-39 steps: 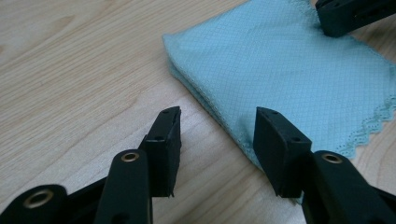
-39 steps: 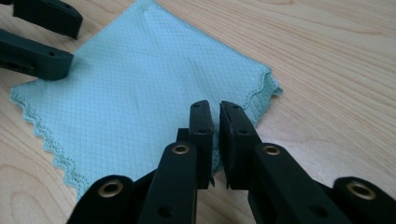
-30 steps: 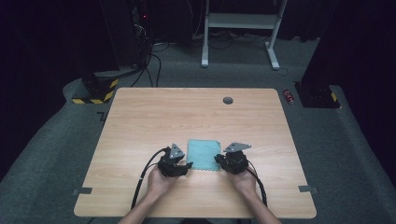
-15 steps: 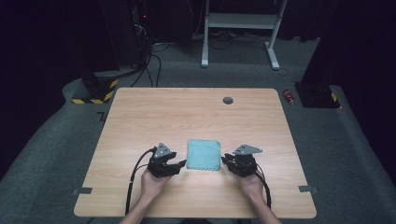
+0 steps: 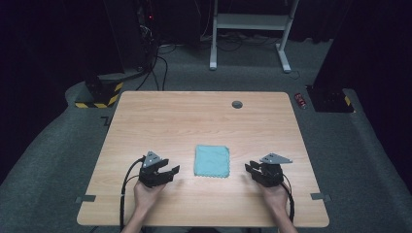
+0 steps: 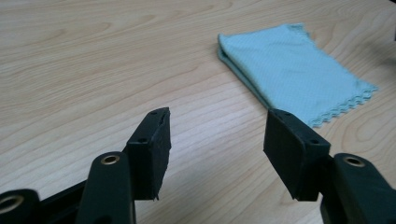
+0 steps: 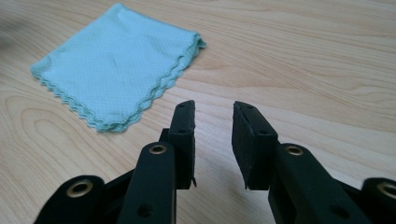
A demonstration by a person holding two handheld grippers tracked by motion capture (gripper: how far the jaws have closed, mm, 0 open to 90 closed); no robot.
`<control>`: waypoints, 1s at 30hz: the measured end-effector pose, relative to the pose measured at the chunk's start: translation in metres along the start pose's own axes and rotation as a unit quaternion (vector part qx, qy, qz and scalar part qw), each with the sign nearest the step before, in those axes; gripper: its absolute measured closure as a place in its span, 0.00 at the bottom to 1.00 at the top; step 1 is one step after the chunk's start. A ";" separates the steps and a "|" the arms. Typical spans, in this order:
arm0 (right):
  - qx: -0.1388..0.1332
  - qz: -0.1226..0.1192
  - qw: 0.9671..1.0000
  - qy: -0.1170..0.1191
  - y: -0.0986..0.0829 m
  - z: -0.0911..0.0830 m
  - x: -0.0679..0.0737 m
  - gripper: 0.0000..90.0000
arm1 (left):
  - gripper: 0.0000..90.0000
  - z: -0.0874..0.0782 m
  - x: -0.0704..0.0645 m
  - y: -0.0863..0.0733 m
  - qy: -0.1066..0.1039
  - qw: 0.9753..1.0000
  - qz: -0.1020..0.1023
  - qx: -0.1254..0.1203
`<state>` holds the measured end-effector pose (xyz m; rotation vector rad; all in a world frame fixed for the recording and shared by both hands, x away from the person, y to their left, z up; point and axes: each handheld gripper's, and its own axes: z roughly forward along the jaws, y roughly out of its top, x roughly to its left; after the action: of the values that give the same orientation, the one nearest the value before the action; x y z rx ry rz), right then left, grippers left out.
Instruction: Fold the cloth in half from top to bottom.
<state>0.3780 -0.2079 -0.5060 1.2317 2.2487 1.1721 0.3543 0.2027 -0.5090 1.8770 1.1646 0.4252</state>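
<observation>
A light teal cloth, folded into a small square with scalloped edges, lies flat on the wooden table near its front middle. My left gripper rests left of the cloth, apart from it, its jaws wide open and holding nothing. In the left gripper view the cloth lies ahead to the right of the left gripper. My right gripper sits right of the cloth, open with a narrower gap and nothing in it. The right gripper view shows the cloth ahead to the left of the right gripper.
A small dark round grommet is set in the table near its far edge. On the floor beyond stand a white desk frame, a yellow-and-black striped block and a small red object.
Both grippers have drawn away from the cloth's near corners, the left one leftward and the right one rightward, both toward the person. The cloth now lies free between them.
</observation>
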 end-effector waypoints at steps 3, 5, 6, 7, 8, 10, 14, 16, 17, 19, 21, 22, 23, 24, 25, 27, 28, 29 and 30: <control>0.001 -0.003 1.000 -0.009 -0.002 -0.003 -0.002 0.77 | 0.45 -0.001 0.003 -0.005 0.007 1.000 0.004 0.007; 0.006 -0.006 1.000 -0.016 -0.005 -0.005 -0.003 0.76 | 0.45 0.000 0.004 -0.008 0.015 1.000 0.008 0.014; 0.008 -0.007 1.000 -0.020 -0.006 -0.005 -0.004 0.76 | 0.45 0.000 0.005 -0.009 0.019 1.000 0.009 0.019; 0.011 -0.008 1.000 -0.024 -0.008 -0.005 -0.005 0.76 | 0.45 0.000 0.005 -0.011 0.023 0.999 0.011 0.020; 0.013 -0.007 1.000 -0.027 -0.010 -0.006 -0.006 0.76 | 0.45 0.000 0.006 -0.012 0.025 0.999 0.011 0.022; 0.016 -0.005 0.999 -0.032 -0.013 -0.007 -0.008 0.75 | 0.45 0.000 0.008 -0.014 0.031 0.999 0.009 0.023; 0.021 -0.006 0.999 -0.046 -0.016 -0.008 -0.012 0.74 | 0.45 -0.002 0.013 -0.016 0.044 0.999 0.003 0.020; 0.025 -0.005 0.998 -0.053 -0.018 -0.009 -0.014 0.74 | 0.44 -0.002 0.015 -0.016 0.051 0.999 0.002 0.021; 0.026 -0.006 0.998 -0.054 -0.019 -0.009 -0.015 0.74 | 0.44 -0.001 0.016 -0.017 0.054 0.998 0.002 0.022; 0.031 -0.008 0.998 -0.060 -0.021 -0.008 -0.016 0.73 | 0.44 0.000 0.017 -0.018 0.058 0.998 0.003 0.026; 0.037 -0.015 0.997 -0.067 -0.023 -0.008 -0.016 0.73 | 0.43 0.001 0.017 -0.019 0.062 0.998 0.004 0.032; 0.037 -0.019 0.997 -0.069 -0.024 -0.008 -0.015 0.73 | 0.43 0.001 0.016 -0.019 0.065 0.997 0.013 0.033; 0.037 -0.019 0.997 -0.071 -0.024 -0.008 -0.014 0.73 | 0.43 0.001 0.015 -0.019 0.070 0.997 0.019 0.033; 0.036 -0.020 0.997 -0.071 -0.025 -0.008 -0.014 0.72 | 0.43 0.002 0.014 -0.018 0.072 0.996 0.022 0.038; 0.035 -0.018 0.997 -0.070 -0.025 -0.008 -0.014 0.71 | 0.43 0.003 0.013 -0.018 0.075 0.996 0.028 0.044; 0.035 -0.022 0.997 -0.066 -0.025 -0.008 -0.013 0.68 | 0.42 0.004 0.010 -0.018 0.083 0.995 0.038 0.044; 0.036 -0.027 0.997 -0.066 -0.025 -0.008 -0.013 0.66 | 0.42 0.004 0.010 -0.018 0.086 0.995 0.040 0.044; 0.036 -0.026 0.997 -0.066 -0.025 -0.008 -0.013 0.63 | 0.41 0.004 0.009 -0.018 0.087 0.994 0.040 0.046; 0.036 -0.022 0.997 -0.068 -0.025 -0.008 -0.013 0.60 | 0.39 0.004 0.009 -0.018 0.087 0.994 0.039 0.045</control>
<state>0.3671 -0.2303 -0.5225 1.2437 2.2230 0.9688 0.3515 0.2115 -0.5274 2.0004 1.2464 0.5987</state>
